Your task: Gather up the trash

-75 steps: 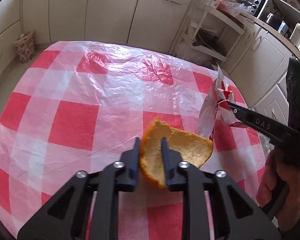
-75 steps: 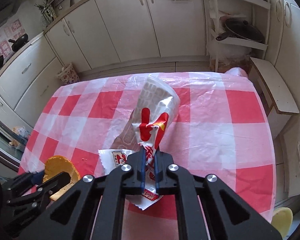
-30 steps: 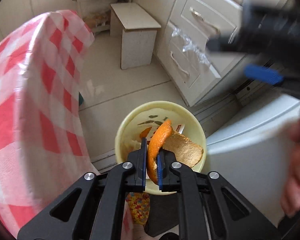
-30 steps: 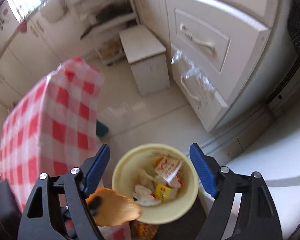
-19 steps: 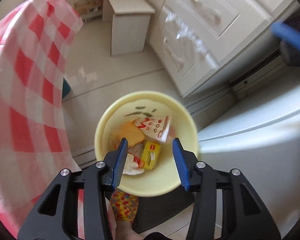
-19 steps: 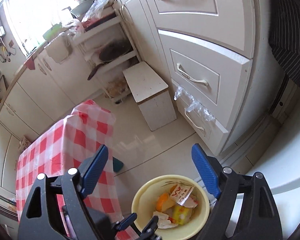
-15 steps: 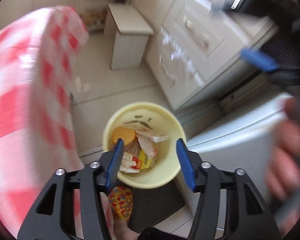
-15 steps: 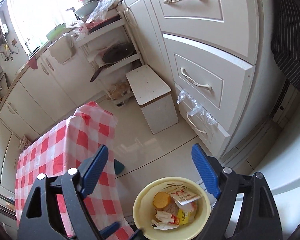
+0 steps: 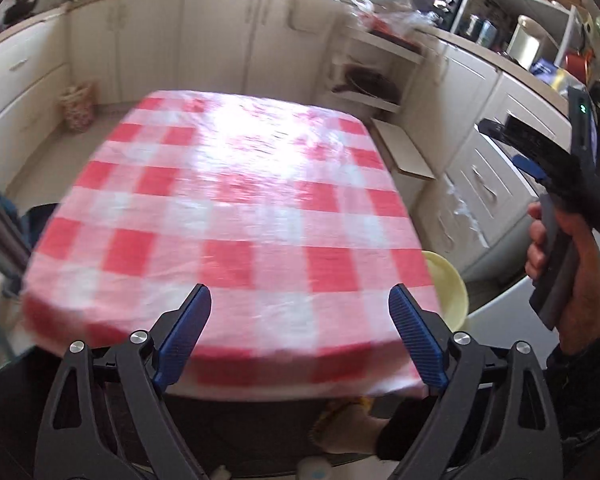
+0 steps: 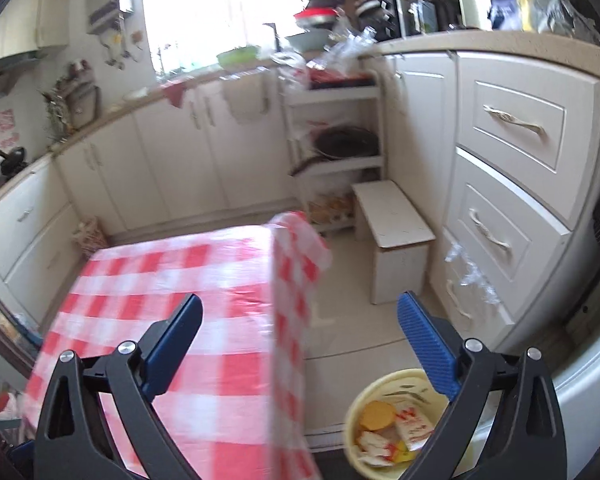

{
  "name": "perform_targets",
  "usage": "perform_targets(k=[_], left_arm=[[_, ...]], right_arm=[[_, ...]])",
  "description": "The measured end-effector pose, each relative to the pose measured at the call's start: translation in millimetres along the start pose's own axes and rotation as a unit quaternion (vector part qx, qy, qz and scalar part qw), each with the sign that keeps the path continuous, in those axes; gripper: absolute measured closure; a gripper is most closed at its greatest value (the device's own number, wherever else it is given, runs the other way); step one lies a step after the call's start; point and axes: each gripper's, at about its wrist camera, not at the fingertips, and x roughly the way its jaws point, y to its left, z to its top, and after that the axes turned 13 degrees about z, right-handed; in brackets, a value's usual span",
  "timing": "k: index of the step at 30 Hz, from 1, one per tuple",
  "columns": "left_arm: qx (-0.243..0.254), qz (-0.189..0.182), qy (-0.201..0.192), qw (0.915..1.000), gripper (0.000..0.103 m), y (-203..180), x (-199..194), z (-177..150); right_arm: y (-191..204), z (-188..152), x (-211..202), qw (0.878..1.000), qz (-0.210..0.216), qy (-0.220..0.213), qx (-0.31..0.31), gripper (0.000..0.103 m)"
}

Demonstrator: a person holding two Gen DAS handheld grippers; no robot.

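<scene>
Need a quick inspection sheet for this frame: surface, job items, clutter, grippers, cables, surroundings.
Surface: checked tablecloth covers the table; nothing seen on it.
Job's things: yellow bin on the floor beside the table, holding an orange peel and wrappers.
Clutter: nothing seen on the table; worktops behind are crowded.
Grippers: left gripper open, jaws just widened, nothing between them; right gripper open, jaws just widened, empty, above the bin's edge.
Cables: nothing seen.
Surroundings: white cabinets, small stool, shelf rack with a pan.
</scene>
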Motion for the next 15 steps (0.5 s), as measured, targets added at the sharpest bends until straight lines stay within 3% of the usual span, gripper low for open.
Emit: perform_targets(k=[8,15], left_arm=[[-0.032,0.034,-0.044,0.9980,0.010,81,-52,-23],[-0.045,0.038,-0.068,0.9960,0.008,111,-84,-44]], right_arm=[[91,-70,-32,0.999,0.041,-0.014,-0.014,0.008],[147,-91,-60,0.995,0.045,-0.054,-0.074,0.007]])
